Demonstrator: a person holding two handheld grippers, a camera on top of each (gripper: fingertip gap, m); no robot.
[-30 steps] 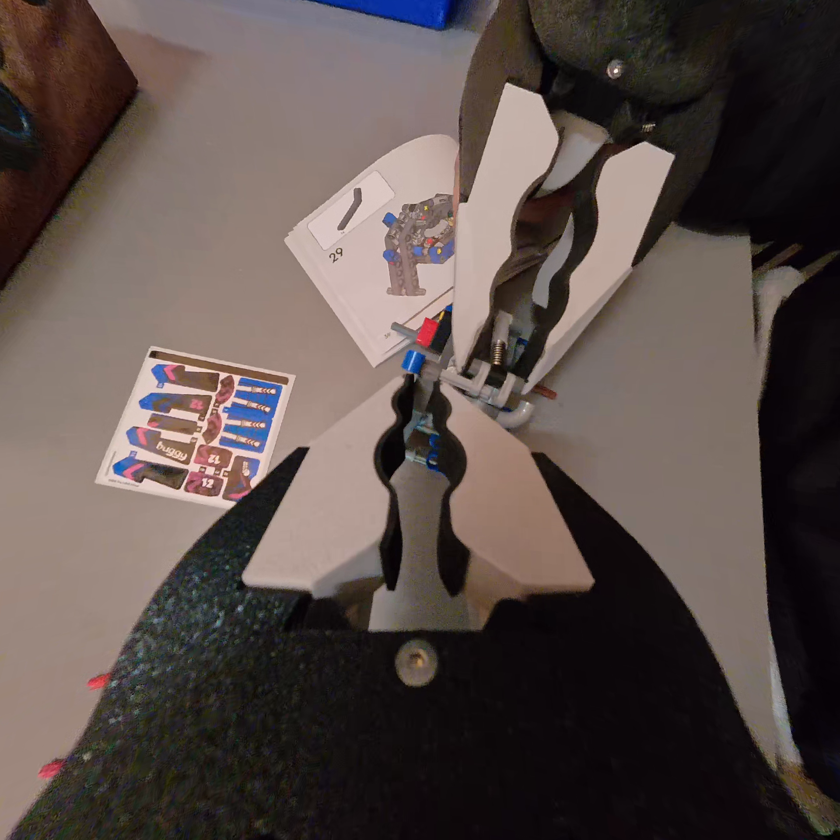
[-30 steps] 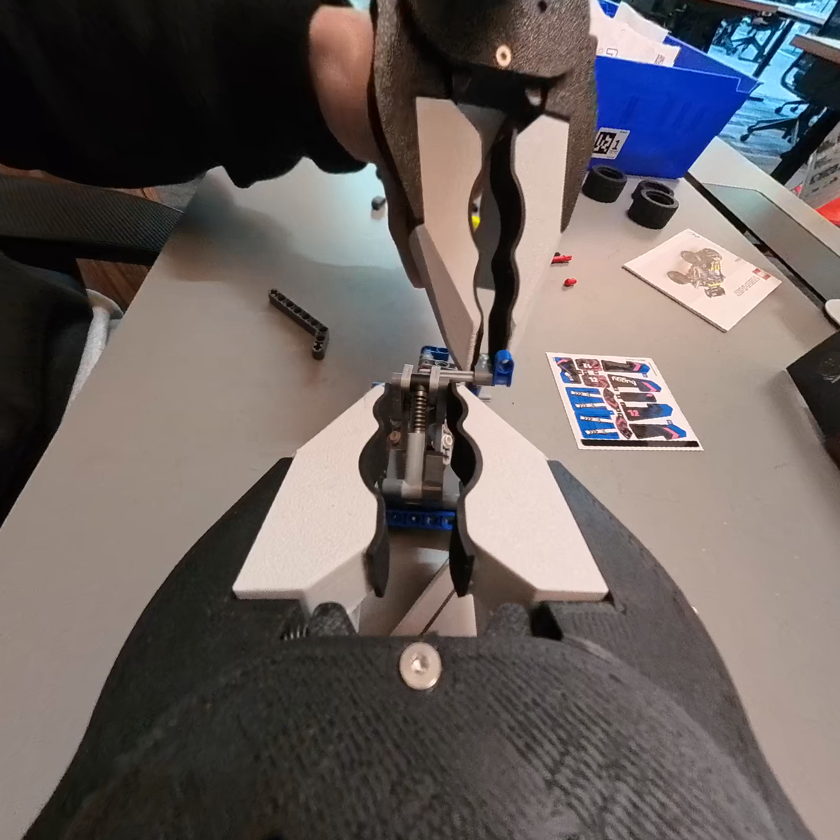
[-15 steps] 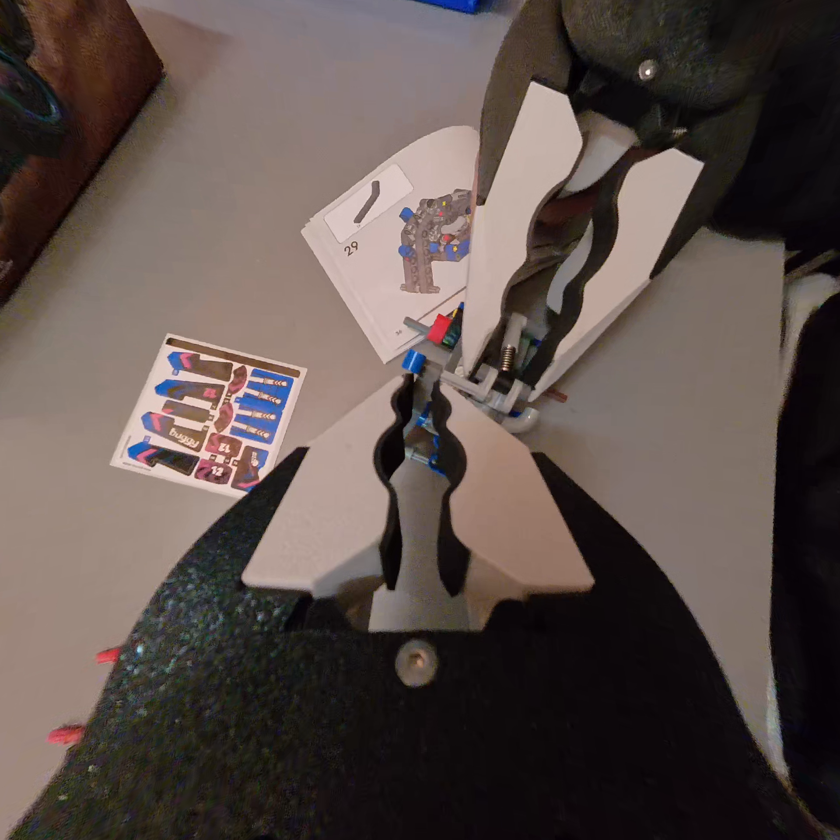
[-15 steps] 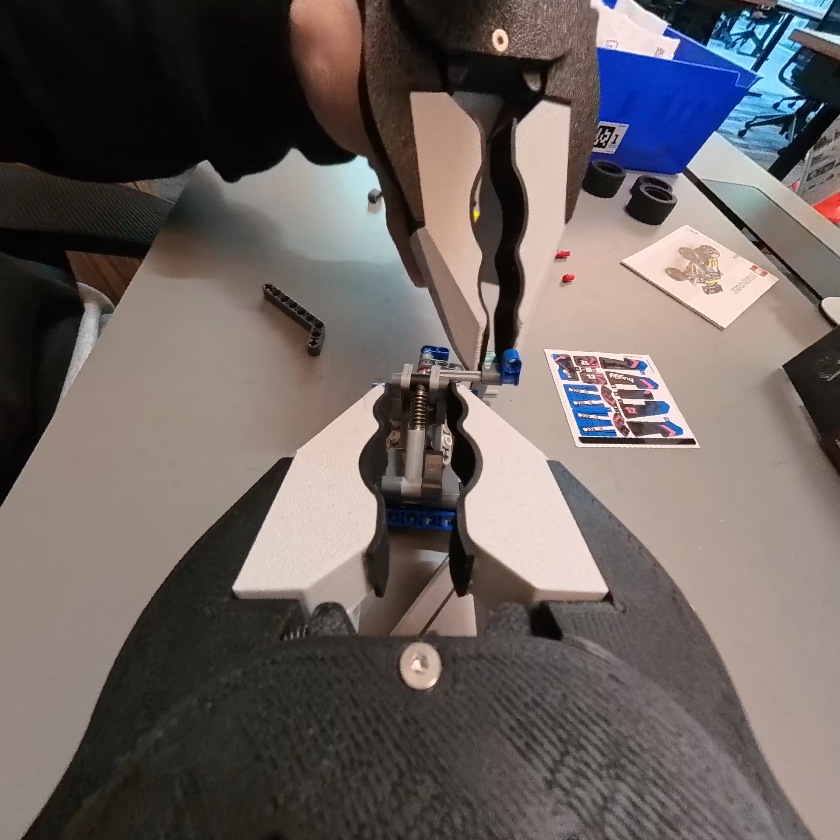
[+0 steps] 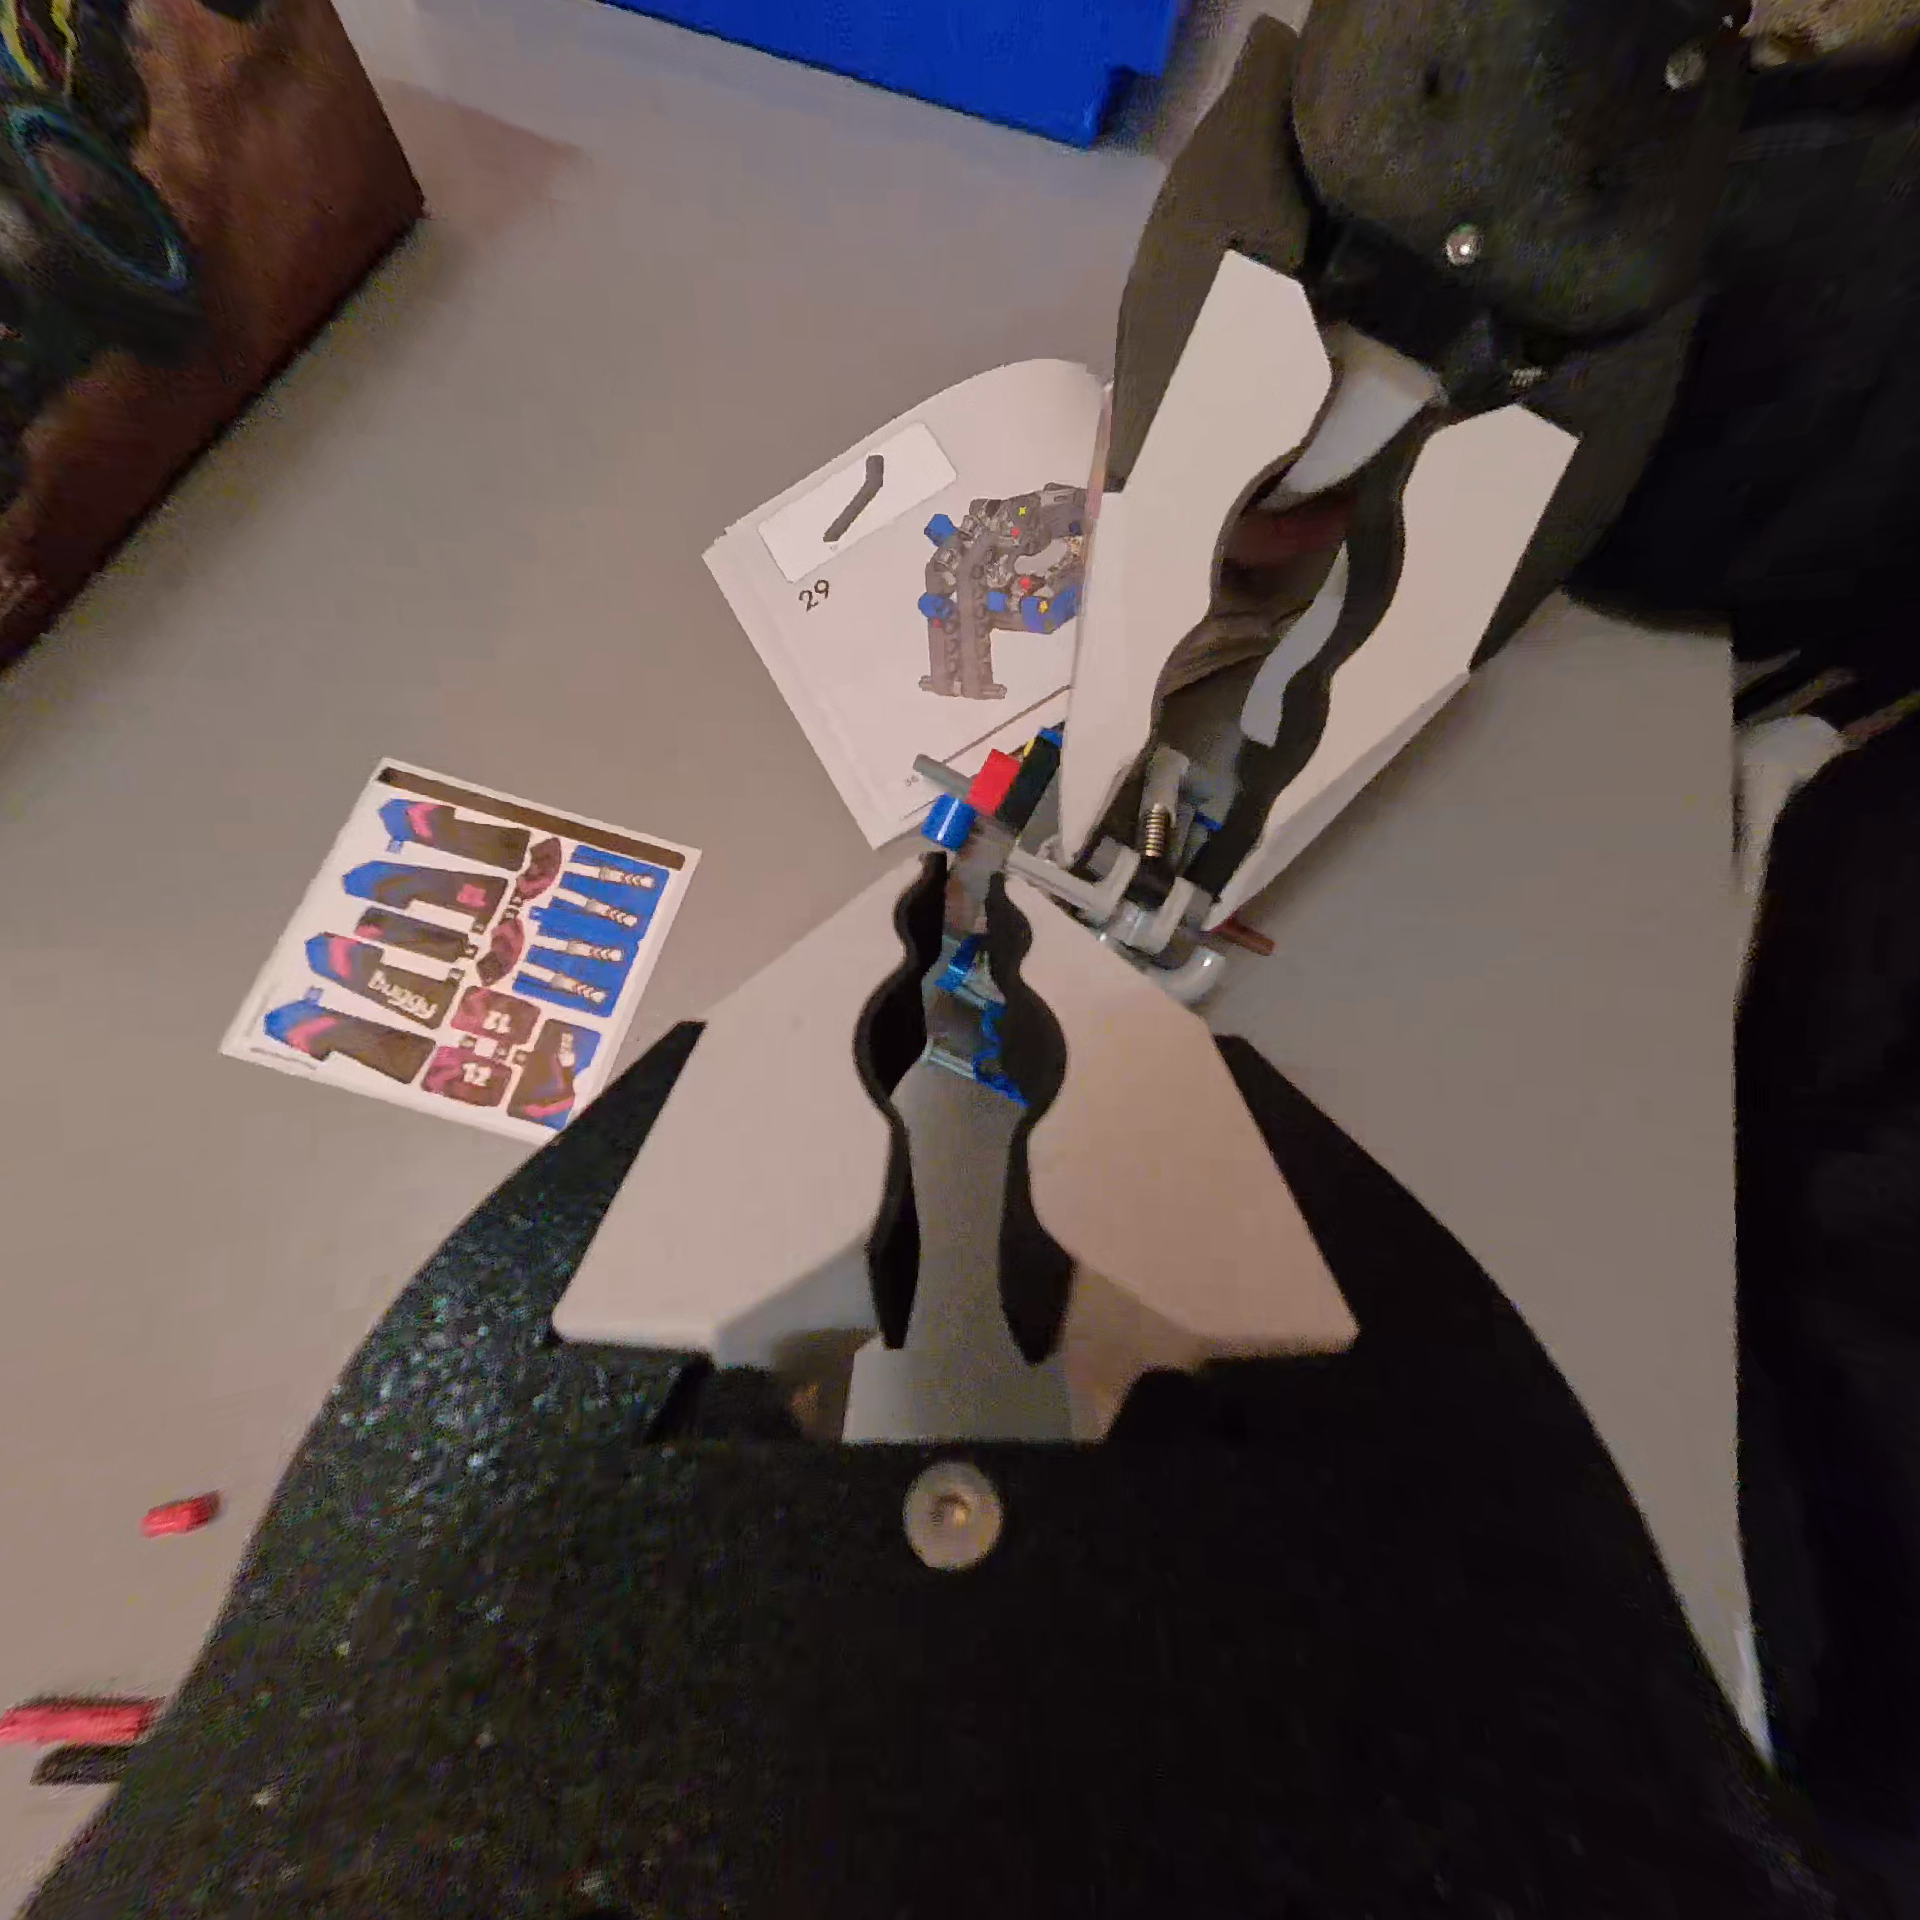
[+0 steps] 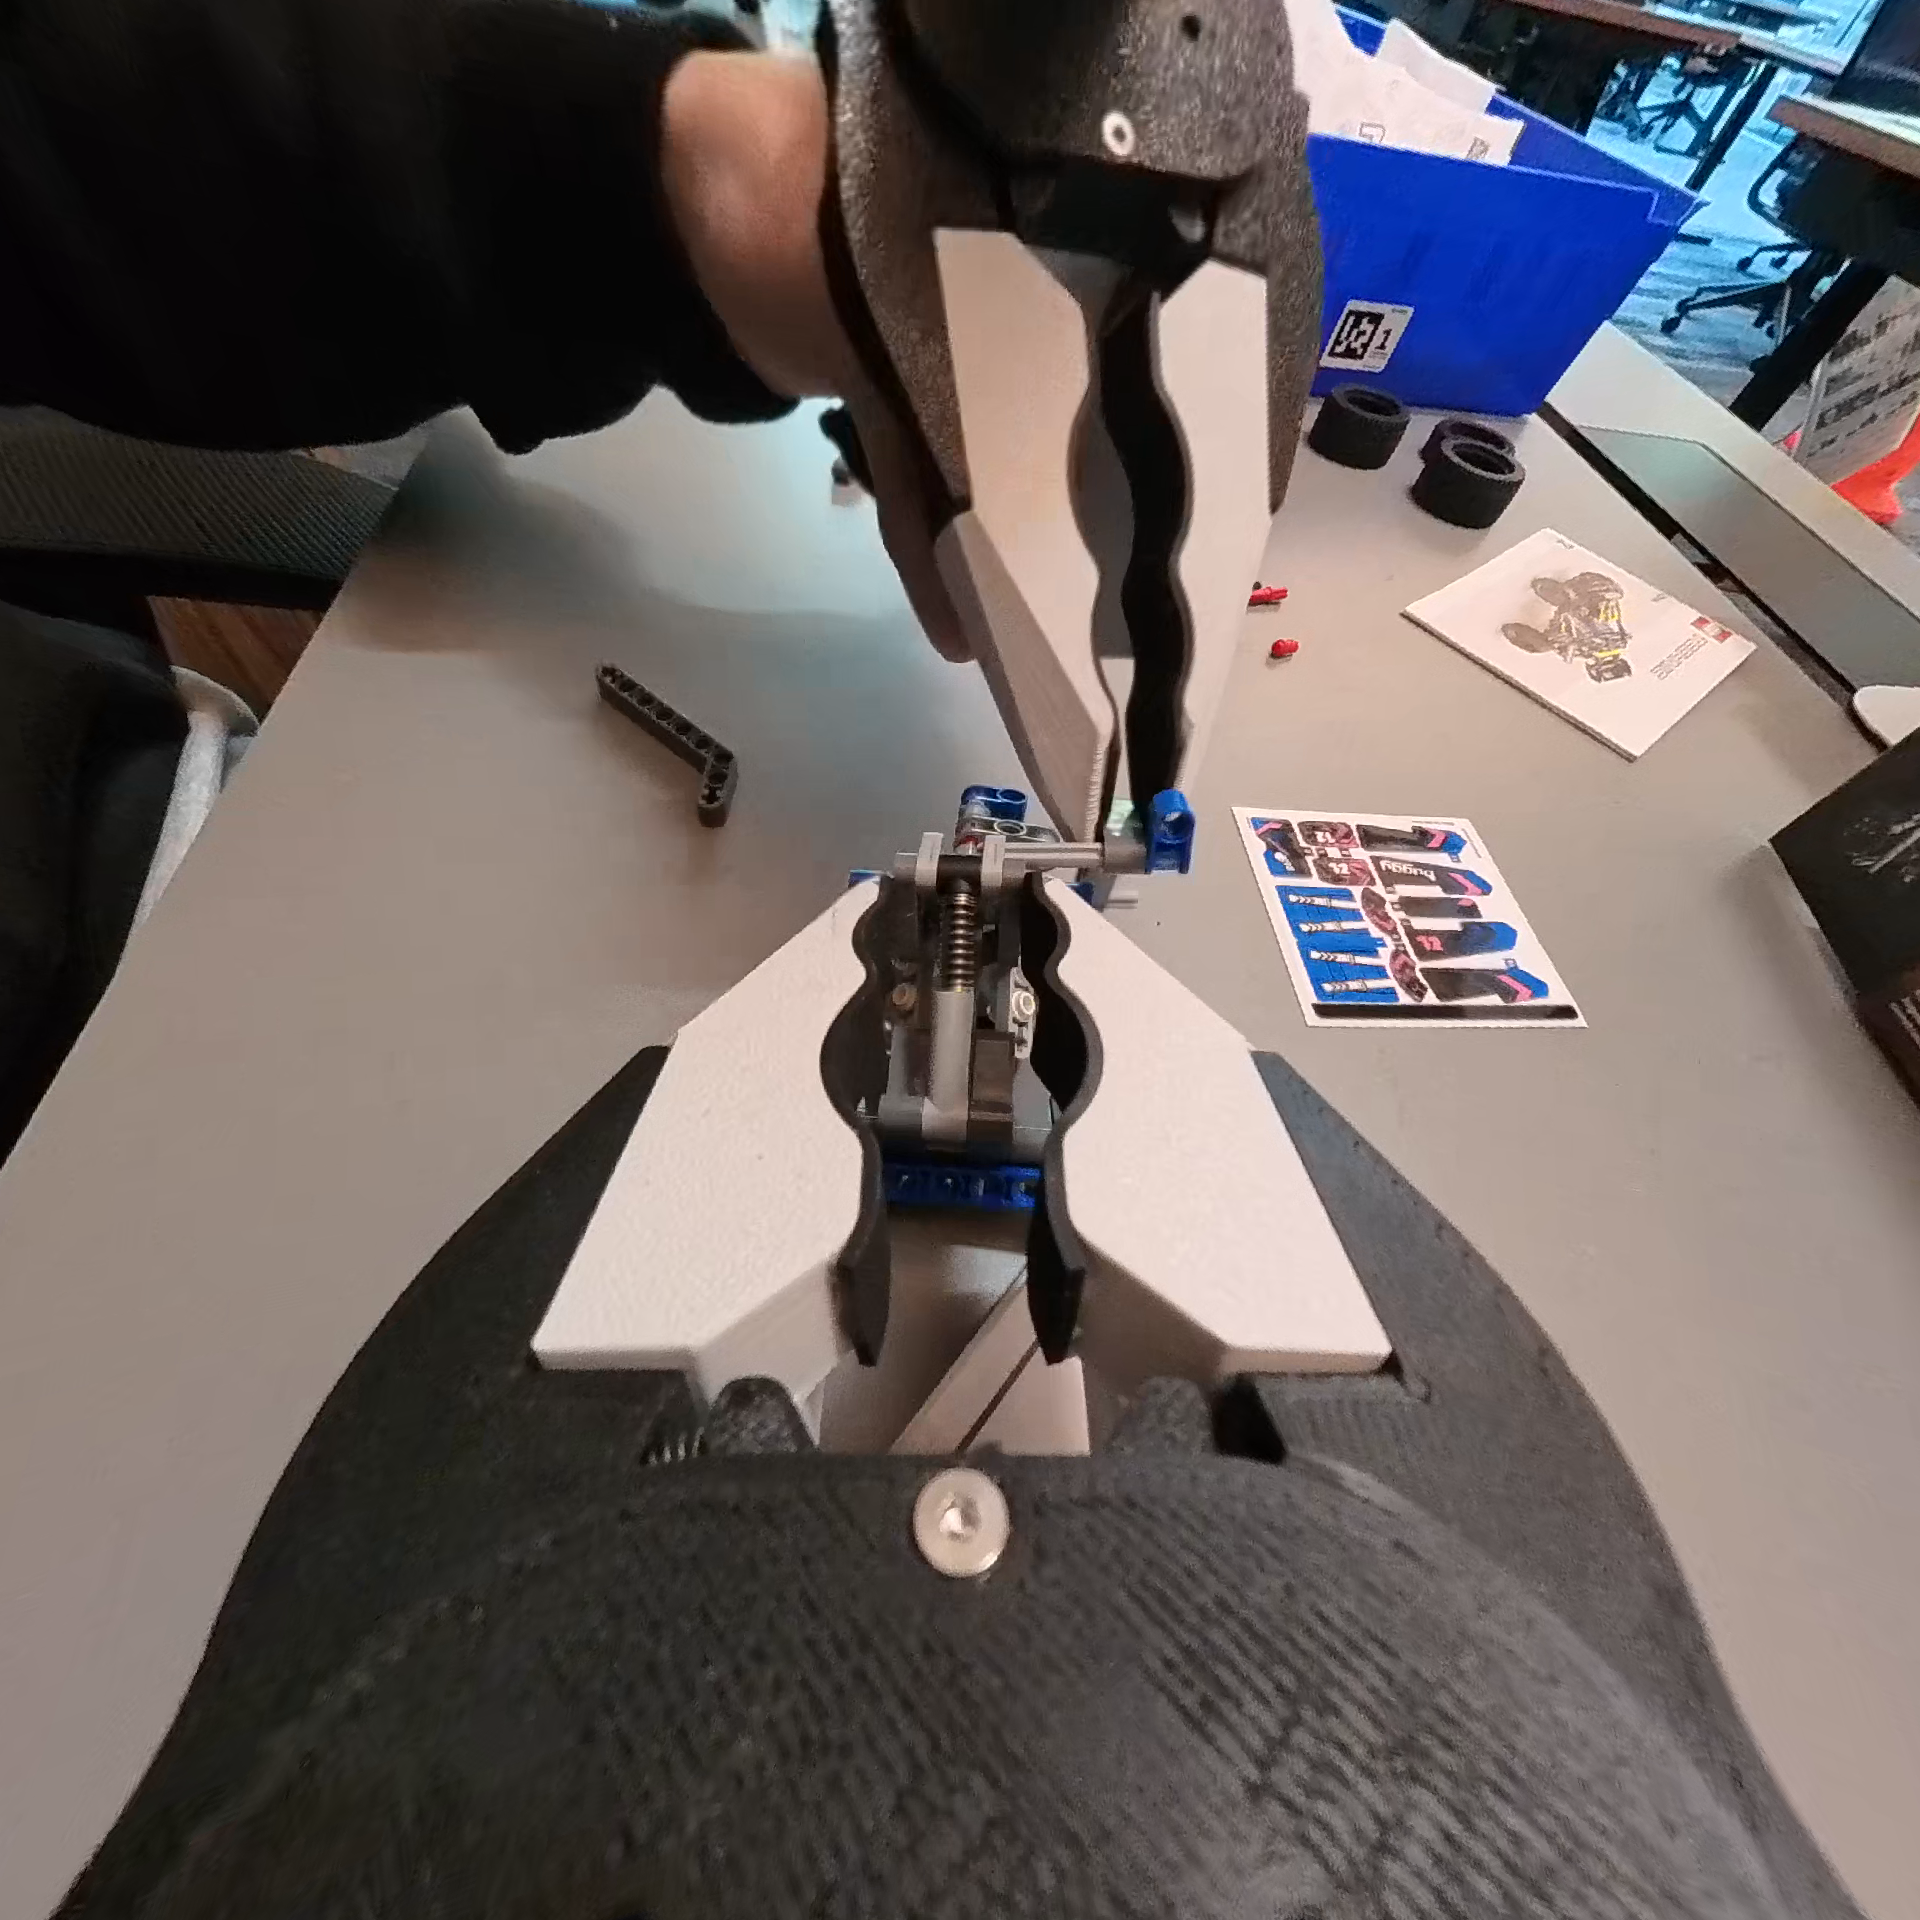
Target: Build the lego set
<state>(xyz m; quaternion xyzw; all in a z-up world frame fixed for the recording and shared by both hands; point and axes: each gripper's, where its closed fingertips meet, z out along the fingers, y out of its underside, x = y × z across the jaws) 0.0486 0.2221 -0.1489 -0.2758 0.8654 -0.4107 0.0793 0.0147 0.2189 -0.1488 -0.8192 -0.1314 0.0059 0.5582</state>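
Assembly (image 6: 961,1023) — clenched in right gripper (image 6: 951,894), axle sideways — left gripper (image 6: 1127,805) pinches its blue end.

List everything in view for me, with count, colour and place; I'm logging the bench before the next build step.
Lego assembly: one, grey and blue with a spring, clamped between the right gripper's fingers.
Blue connector: one, on the end of the assembly's grey axle, at the left gripper's tips.
Bent beam: one, dark grey, loose on the table.
Sticker sheet: one, blue, black and pink, flat on the table.
Open instruction page: one, white, beyond the assembly.
Closed booklet: one, white, far side.
Tyres: three, black, by the bin.
Bin: one, blue, far edge.
Red pins: two, small.
Table: one, grey.
Left gripper: nearly closed.
Right gripper: shut on the assembly.
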